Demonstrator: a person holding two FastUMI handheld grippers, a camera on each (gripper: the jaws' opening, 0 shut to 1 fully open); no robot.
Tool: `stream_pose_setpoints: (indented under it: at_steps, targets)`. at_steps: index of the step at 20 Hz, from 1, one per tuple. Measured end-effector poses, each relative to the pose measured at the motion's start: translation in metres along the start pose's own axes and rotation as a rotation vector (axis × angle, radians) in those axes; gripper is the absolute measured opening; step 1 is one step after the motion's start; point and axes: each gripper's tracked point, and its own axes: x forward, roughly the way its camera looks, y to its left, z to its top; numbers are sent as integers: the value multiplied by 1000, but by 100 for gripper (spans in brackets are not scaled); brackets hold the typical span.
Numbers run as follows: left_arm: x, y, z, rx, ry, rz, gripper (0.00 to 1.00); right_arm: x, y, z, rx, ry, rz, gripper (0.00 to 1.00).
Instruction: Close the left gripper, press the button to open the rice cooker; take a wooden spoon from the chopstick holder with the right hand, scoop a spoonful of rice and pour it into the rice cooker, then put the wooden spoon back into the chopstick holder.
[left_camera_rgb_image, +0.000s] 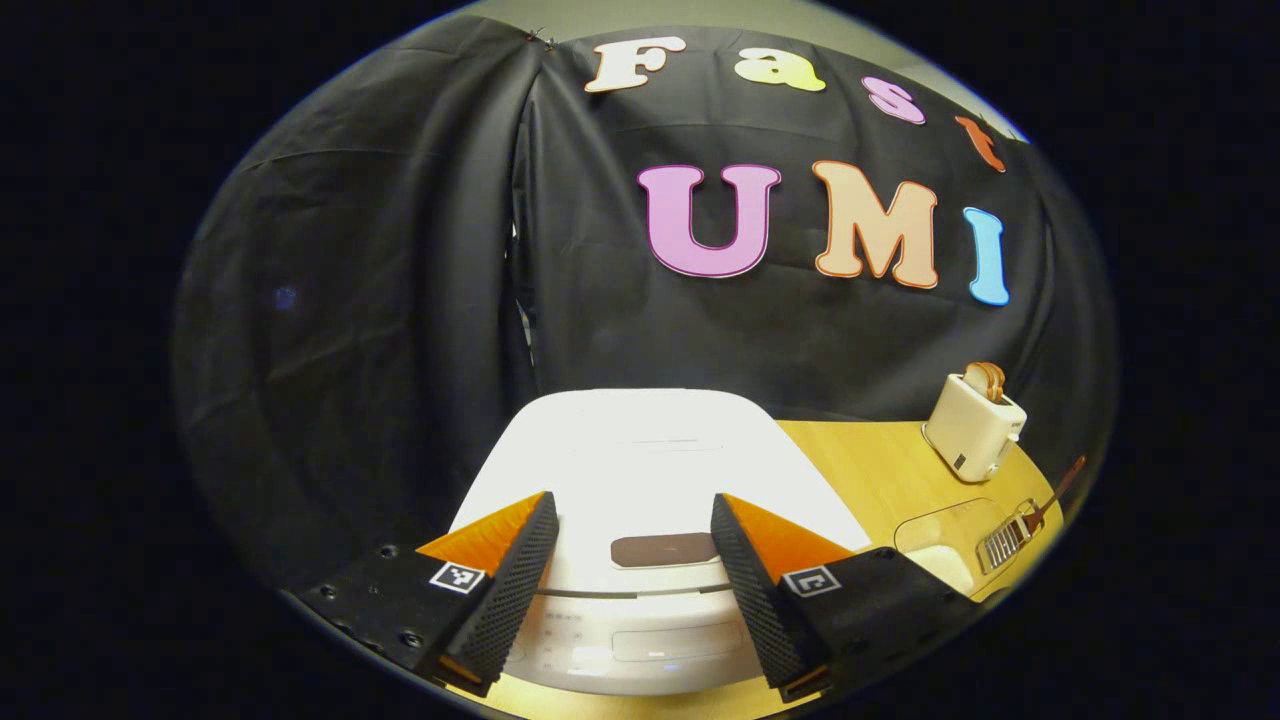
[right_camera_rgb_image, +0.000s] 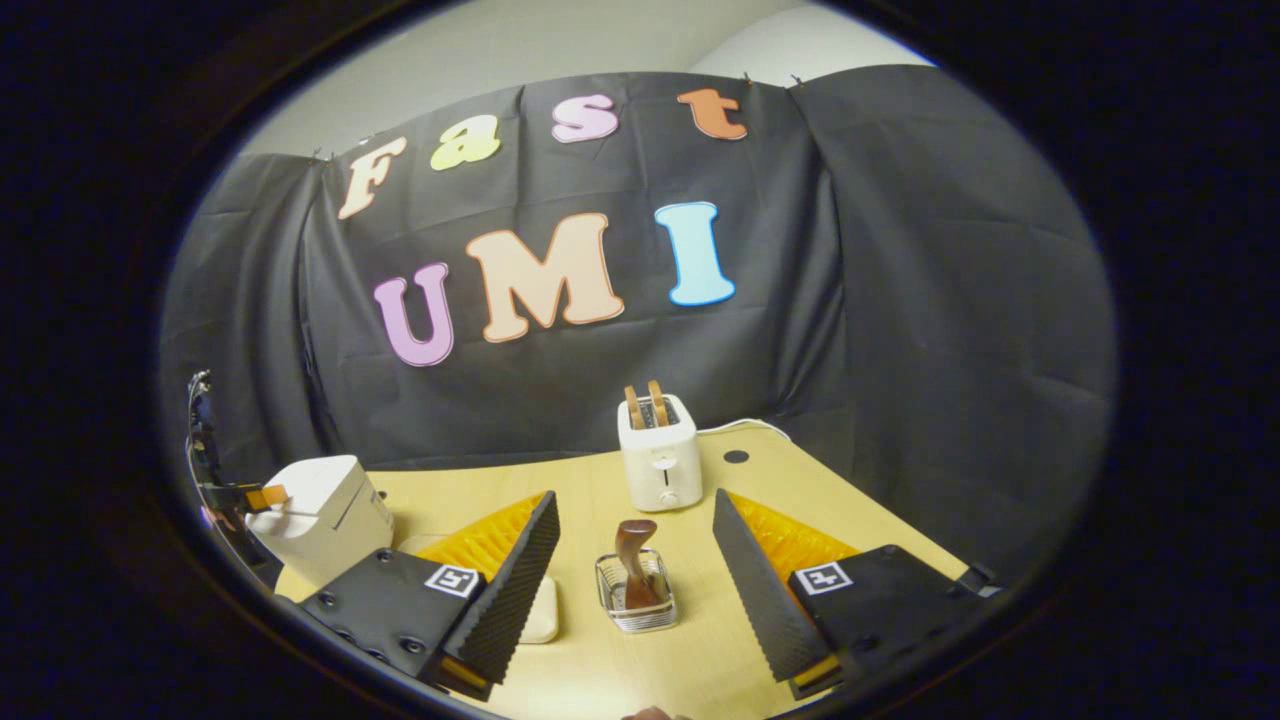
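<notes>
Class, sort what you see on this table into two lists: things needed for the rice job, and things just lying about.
Needed: rice cooker, wooden spoon, chopstick holder, rice container, left gripper, right gripper.

Lying about: toaster with toast.

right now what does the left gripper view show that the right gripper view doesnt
Left gripper view: the cooker close up, with its dark lid panel and front button, and the open left hand-held gripper pointed at them.
Right gripper view: the toaster front-on, a white cable behind it, a dark spot on the table, and the open right hand-held gripper facing the holder.
Both: cooker, toaster with bread, holder with spoon, table.
</notes>
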Motion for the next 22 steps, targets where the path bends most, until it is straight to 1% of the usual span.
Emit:
stream_pose_setpoints:
  at_steps: [2, 5, 7, 10, 14, 16, 21, 22]
  targets:
    - [1, 1, -5, -11, 3, 1, 92, 1, 3, -3, 1, 4, 4, 97]
    - [3, 1, -5, -29, -24, 7, 92, 1, 8, -5, 13, 5, 14, 99]
    - [2, 0, -5, -8, -51, 6, 93, 0, 11, -6, 23, 3, 23, 99]
    - [1, 1, -3, -17, -85, 5, 92, 1, 13, -11, 20, 11, 28, 98]
    - [1, 1, -3, -17, -99, 4, 92, -1, 16, -3, 15, -7, 34, 97]
    - [1, 1, -3, 11, -110, 4, 92, -2, 18, 1, 21, -19, 36, 96]
    - [-1, 3, 1, -25, -83, 2, 91, -6, 25, 8, 19, -37, 46, 97]
    - [-1, 2, 3, -44, -80, 1, 93, -5, 25, 12, 9, -41, 46, 98]
